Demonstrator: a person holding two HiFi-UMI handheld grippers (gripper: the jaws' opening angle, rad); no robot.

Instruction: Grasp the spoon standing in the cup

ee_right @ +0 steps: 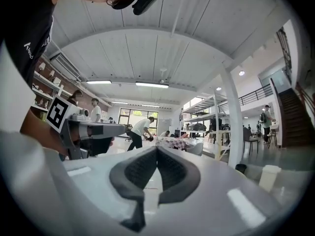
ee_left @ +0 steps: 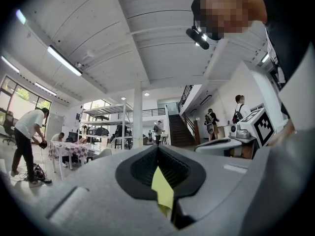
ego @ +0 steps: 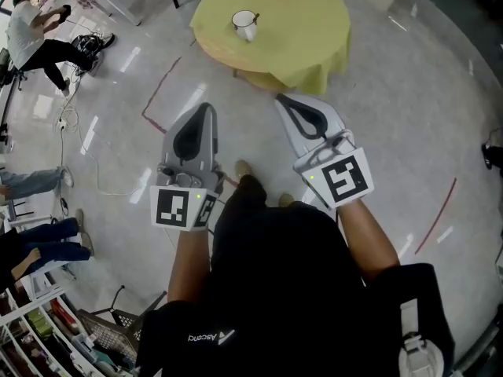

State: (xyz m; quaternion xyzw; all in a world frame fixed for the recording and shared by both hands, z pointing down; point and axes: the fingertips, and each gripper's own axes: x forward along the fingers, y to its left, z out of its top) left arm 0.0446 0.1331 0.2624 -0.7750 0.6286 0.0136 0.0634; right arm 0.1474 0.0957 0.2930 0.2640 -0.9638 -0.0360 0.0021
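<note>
On far table [ego: 314,30], cup [ego: 244,24], spoon [ego: 256,17] barely visible

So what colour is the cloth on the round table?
Yellow-green tablecloth, best seen in the head view.

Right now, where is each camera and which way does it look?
Head view: on the head, looking down at floor, table and cup; shows both arms, left gripper, right gripper.
Left gripper view: on the left gripper, facing across the hall; shows its shut jaws, the right gripper.
Right gripper view: on the right gripper, facing across the hall; shows its shut jaws, the left gripper.
Both gripper views share a bending person in white.
</note>
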